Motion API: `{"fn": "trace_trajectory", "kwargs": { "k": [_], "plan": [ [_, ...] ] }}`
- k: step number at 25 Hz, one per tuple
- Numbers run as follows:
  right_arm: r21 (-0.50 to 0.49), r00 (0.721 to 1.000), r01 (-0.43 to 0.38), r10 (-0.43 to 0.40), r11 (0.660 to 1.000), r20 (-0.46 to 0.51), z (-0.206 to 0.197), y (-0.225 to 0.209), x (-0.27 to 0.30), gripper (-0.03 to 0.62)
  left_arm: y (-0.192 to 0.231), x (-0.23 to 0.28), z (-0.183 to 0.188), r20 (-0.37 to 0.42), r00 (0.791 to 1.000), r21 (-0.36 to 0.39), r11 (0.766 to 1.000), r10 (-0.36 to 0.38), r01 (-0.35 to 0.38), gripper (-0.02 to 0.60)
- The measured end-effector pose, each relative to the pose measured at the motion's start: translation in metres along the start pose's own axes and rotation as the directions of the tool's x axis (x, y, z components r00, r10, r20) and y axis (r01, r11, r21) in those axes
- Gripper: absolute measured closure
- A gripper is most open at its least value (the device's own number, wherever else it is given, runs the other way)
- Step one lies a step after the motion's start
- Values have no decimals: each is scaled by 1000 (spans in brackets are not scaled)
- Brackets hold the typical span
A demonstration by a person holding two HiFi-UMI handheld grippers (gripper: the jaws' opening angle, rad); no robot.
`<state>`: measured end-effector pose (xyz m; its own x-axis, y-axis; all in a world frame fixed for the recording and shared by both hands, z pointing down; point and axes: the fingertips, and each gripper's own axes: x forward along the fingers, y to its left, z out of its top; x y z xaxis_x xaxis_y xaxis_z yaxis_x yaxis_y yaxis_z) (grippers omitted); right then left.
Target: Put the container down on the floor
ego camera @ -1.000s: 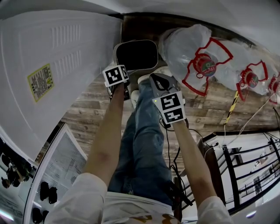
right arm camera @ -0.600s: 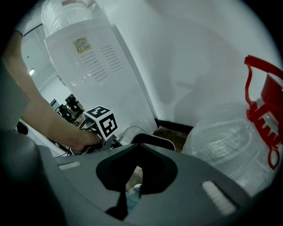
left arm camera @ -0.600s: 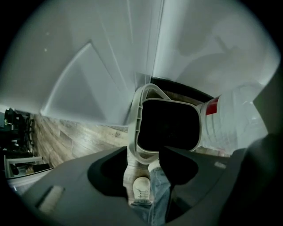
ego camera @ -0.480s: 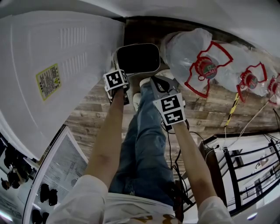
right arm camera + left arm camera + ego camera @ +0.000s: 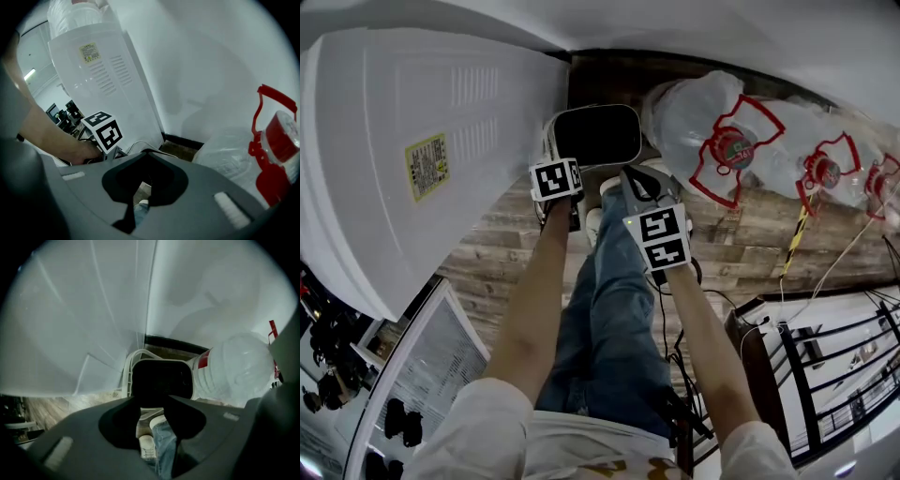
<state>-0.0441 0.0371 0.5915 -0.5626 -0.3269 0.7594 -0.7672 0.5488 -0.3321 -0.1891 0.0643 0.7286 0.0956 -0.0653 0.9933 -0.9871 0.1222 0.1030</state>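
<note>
Against half a second ago, the white water dispenser [image 5: 412, 159] and its yellow label [image 5: 427, 166] are sitting further right in the head view. Both grippers are showing slightly lower, and a third red-handled water jug [image 5: 886, 183] is edging in at the far right. The container [image 5: 592, 136], a white bin with a black inside, is still standing on the wood-plank floor [image 5: 497, 234]. It is sitting close beside the dispenser on one side and near the nearest jug [image 5: 712, 122] on the other. The left gripper [image 5: 152, 412] is hovering at the container's near rim, its jaws standing narrowly apart. Only a white shoe [image 5: 147, 446] and jeans are showing in the gap. The black jaws are merging with the bin's dark inside, so whether they are touching the rim is hard to make out. The right gripper [image 5: 142, 187] is hanging just right of the container, its jaws drawn together at the tips and holding nothing. The marker cubes are hiding both sets of jaws from the head view.
</note>
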Motion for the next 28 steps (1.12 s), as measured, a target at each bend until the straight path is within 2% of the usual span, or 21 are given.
{"fn": "trace_trajectory", "kwargs": {
  "k": [6, 10, 14, 18, 25, 28],
  "plan": [
    [23, 999, 37, -37, 999, 17, 7, -2, -19, 568, -19, -28, 26, 103, 994, 78, 996, -43, 35, 467],
    [-5, 999, 46, -45, 999, 24, 13, 1, -36, 568, -42, -56, 38, 165, 977, 116, 987, -133, 114, 502],
    [13, 996, 71, -71, 997, 51, 24, -2, -61, 568, -65, -88, 45, 200, 958, 162, 971, -206, 175, 577],
    [17, 993, 94, -95, 995, 68, 38, -1, -86, 568, -86, -131, 49, 232, 935, 190, 955, -269, 228, 580],
    [4, 987, 127, -126, 992, 103, 69, 9, -124, 568, -102, -195, 70, 312, 900, 197, 947, -305, 253, 580],
    [50, 980, 147, -152, 988, 128, 79, 4, -141, 568, -105, -218, 78, 344, 882, 191, 943, -323, 271, 580]
  ]
}}
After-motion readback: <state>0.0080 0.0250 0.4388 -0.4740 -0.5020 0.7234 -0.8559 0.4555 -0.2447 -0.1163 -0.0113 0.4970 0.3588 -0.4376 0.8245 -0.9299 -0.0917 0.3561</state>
